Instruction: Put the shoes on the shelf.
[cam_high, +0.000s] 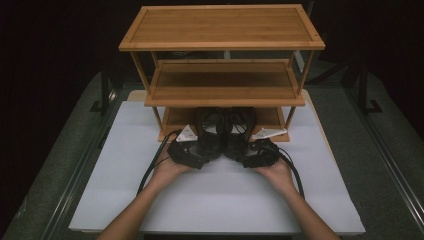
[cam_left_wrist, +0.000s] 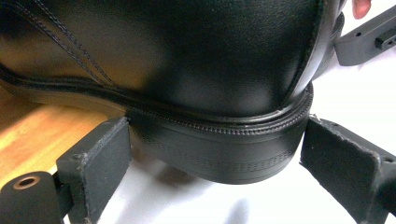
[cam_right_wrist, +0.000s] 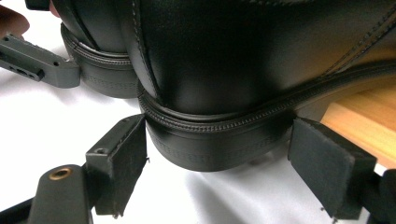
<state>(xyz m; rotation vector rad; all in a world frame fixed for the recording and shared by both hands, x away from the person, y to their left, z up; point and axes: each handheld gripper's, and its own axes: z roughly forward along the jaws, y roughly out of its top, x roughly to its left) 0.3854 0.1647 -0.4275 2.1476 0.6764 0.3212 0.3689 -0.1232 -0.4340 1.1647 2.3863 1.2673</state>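
Two black leather shoes lie side by side on the bottom shelf (cam_high: 175, 120) of a wooden rack, with their heels sticking out over the white board. My left gripper (cam_high: 204, 152) has the left shoe (cam_high: 210, 131) by the heel; in the left gripper view both pads (cam_left_wrist: 100, 163) press the sides of the heel of this shoe (cam_left_wrist: 196, 60). My right gripper (cam_high: 246, 154) holds the right shoe (cam_high: 239, 131) the same way, and its pads (cam_right_wrist: 327, 163) sit against the heel of that shoe (cam_right_wrist: 224, 60).
The three-tier bamboo rack (cam_high: 222, 25) stands at the back of the white board (cam_high: 215, 200); its middle and top shelves are bare. Rack posts flank the shoes. Dark frame rails run along both sides of the table.
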